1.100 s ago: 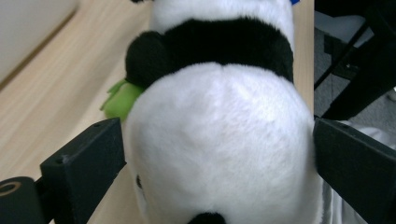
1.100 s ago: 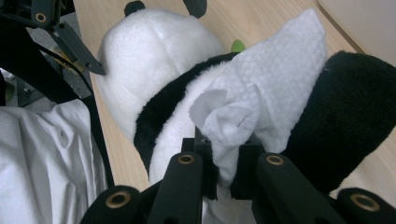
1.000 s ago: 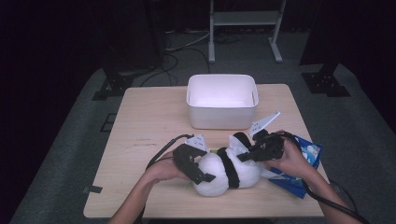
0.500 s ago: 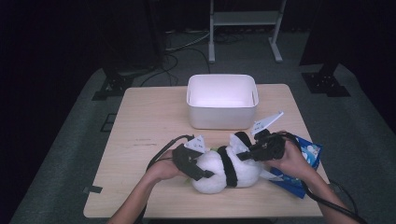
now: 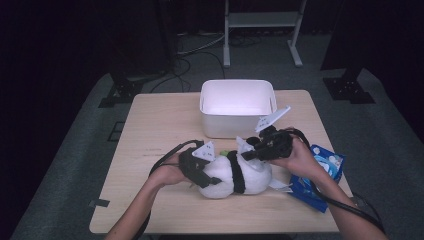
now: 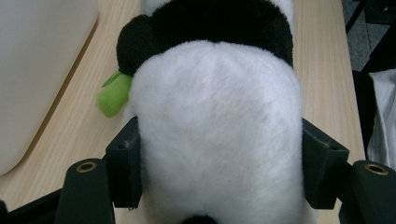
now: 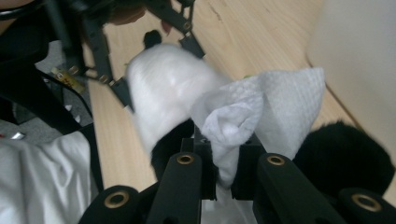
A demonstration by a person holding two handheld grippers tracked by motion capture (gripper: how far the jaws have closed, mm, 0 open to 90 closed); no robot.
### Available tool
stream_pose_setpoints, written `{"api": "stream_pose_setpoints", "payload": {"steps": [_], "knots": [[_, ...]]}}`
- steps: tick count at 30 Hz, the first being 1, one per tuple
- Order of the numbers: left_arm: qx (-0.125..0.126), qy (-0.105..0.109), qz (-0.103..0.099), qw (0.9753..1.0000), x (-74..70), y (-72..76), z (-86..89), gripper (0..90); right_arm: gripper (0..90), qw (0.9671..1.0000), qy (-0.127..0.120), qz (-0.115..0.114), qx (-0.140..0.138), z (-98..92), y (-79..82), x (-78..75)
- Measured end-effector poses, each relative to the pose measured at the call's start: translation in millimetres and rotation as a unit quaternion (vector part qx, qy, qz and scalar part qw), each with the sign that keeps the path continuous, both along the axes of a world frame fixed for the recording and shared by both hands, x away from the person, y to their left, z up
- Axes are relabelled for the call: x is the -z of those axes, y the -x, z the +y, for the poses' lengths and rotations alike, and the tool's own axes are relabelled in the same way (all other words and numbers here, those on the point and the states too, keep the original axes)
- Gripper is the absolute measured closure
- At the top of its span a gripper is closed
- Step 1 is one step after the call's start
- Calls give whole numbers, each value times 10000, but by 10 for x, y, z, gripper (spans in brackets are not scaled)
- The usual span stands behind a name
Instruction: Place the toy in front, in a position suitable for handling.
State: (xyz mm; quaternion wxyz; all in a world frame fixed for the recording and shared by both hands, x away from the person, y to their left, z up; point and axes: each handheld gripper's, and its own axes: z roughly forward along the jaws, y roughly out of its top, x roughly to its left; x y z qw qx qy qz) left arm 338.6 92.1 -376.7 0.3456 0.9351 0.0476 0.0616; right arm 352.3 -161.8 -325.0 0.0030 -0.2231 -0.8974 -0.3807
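A black-and-white panda plush (image 5: 235, 175) lies on its side on the wooden table (image 5: 160, 125). My left gripper (image 5: 197, 169) is shut on its white end, and in the left gripper view the white fur (image 6: 215, 126) bulges between both jaws of that gripper (image 6: 219, 172). A green leaf (image 6: 113, 94) sticks out beside the plush. My right gripper (image 5: 257, 150) is shut on a crumpled white wipe (image 7: 254, 109), held against the plush's head end near a black ear (image 7: 345, 156). The right gripper (image 7: 226, 170) looks along the plush (image 7: 163, 88) toward the left gripper (image 7: 156, 65).
A white plastic bin (image 5: 237, 107) stands just beyond the plush; its wall (image 6: 37, 70) is close on the left in the left gripper view. A blue wipes packet (image 5: 320, 175) lies near the table's right edge under the right forearm.
The right gripper with the wipe has moved a little left and away, onto the plush's head end. Plush and left gripper have shifted slightly away from the front edge.
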Motion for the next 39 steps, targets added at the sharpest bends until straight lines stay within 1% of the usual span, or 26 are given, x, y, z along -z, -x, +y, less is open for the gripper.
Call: {"api": "stream_pose_setpoints", "payload": {"steps": [2, 3, 4, 5, 6, 7, 8, 9, 10, 13, 15, 16, 19, 20, 23, 25, 26, 27, 28, 30, 33, 35, 36, 37, 38, 39], "knots": [[-13, 12, 41, 10000, 8, -2, 10, 294, 829, 10000, 96, 11, 13, 68, -60, 21], [-41, 37, 108, 9999, 17, -5, 18, 285, 829, 9999, 129, 79, 26, 92, -89, 57], [-42, 38, 130, 9999, 23, -11, 24, 273, 830, 9998, 149, 136, 16, 100, -106, 91], [-95, 132, 203, 9997, 38, -4, 26, 257, 831, 9997, 150, 200, 23, 106, -107, 117], [-93, 164, 257, 9995, 45, -6, 29, 233, 833, 9995, 189, 240, 13, 110, -100, 147], [-108, 202, 361, 9991, 45, -4, 27, 203, 833, 9994, 238, 257, -16, 110, -87, 171], [-110, 241, 383, 9989, 45, 6, 23, 179, 833, 9991, 270, 321, -64, 103, -60, 195], [-72, 246, 371, 9990, 41, 15, 19, 171, 834, 9989, 301, 348, -73, 99, -41, 200], [-58, 252, 407, 9988, 37, 30, 12, 160, 834, 9987, 336, 366, -104, 88, -18, 209], [-81, 220, 388, 9990, 41, 78, -19, 117, 836, 9983, 377, 410, -183, 56, 39, 236], [-115, 165, 299, 9994, 51, 98, -39, 129, 836, 9980, 377, 478, -181, 33, 77, 268], [-153, 162, 232, 9995, 52, 109, -48, 146, 836, 9981, 376, 449, -197, 22, 76, 278], [-220, 90, 52, 9997, 52, 108, -56, 245, 836, 9982, 341, 481, -140, 5, 81, 294], [-266, 85, 30, 9996, 52, 100, -53, 266, 836, 9981, 354, 487, -118, 8, 81, 293], [-440, 185, 28, 9989, 69, 35, -19, 305, 838, 9982, 410, 433, -64, 25, 67, 294], [-534, 253, 86, 9982, 76, 11, -3, 305, 840, 9981, 414, 448, -50, 34, 50, 313], [-507, 257, 188, 9982, 61, 10, 3, 302, 841, 9980, 416, 485, -29, 35, 46, 325], [-507, 257, 188, 9982, 61, 10, 3, 269, 841, 9980, 416, 485, -29, 35, 46, 325], [-532, 282, 248, 9979, 51, 13, 0, 269, 843, 9979, 384, 514, -53, 28, 40, 348], [-466, 290, 367, 9978, 32, 18, -3, 222, 844, 9980, 389, 490, -86, 18, 49, 360], [-383, 344, 499, 9974, 8, 44, -16, 184, 845, 9975, 374, 585, -130, -1, 79, 383], [-370, 424, 648, 9963, -18, 43, -8, 182, 845, 9972, 375, 623, -163, -14, 102, 392], [-386, 512, 719, 9954, -27, 42, -4, 181, 845, 9972, 372, 634, -171, -19, 112, 395], [-409, 569, 767, 9946, -39, 37, 1, 181, 845, 9971, 382, 623, -195, -24, 120, 401], [-382, 589, 811, 9942, -55, 32, 9, 182, 846, 9970, 383, 642, -194, -22, 130, 404], [-367, 660, 826, 9937, -77, 27, 19, 188, 845, 9969, 391, 641, -235, -23, 133, 410]]}}
